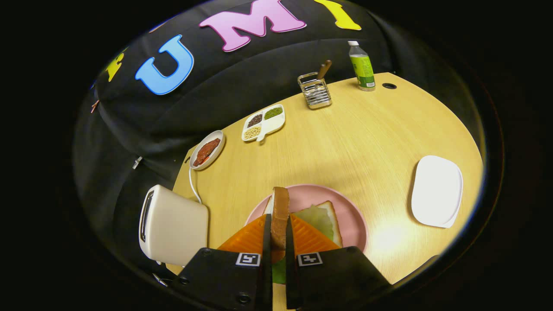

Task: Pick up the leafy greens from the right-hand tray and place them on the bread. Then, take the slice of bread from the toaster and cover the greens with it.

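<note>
Bread slice clamped edge-up between gripper fingers, held over pink plate bearing bread topped with greens; toaster at left.

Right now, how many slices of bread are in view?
2: one slice stands on edge, clamped in the gripper jaws; the other lies on the pink plate under greens. None seen in the toaster.

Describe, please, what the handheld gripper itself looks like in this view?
The gripper has two black block-shaped finger bodies, each carrying a small square black-and-white marker near its inner edge. Orange ribbed wedge-shaped pads fan forward from them, edged by thin black inner plates. Round screw heads dot the black housings.
</note>
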Action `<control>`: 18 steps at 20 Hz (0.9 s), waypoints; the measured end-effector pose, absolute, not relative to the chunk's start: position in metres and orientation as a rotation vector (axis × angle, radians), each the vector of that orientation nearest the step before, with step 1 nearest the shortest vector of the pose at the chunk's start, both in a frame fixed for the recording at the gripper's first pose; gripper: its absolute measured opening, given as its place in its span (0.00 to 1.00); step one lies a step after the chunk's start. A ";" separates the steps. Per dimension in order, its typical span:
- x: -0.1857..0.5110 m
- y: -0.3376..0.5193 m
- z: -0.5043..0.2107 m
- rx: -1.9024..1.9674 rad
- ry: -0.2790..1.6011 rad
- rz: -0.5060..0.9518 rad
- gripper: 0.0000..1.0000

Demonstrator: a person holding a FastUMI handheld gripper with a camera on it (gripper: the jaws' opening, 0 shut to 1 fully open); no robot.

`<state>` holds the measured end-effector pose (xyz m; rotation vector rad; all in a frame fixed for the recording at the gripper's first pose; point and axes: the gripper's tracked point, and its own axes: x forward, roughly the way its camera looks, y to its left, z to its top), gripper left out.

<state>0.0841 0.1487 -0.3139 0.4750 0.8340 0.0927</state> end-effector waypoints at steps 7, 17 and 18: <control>0.063 0.116 -0.330 0.422 0.854 0.016 0.51; 0.073 0.091 -0.210 0.203 0.572 0.035 0.99; 0.079 0.093 -0.187 0.190 0.520 0.040 0.99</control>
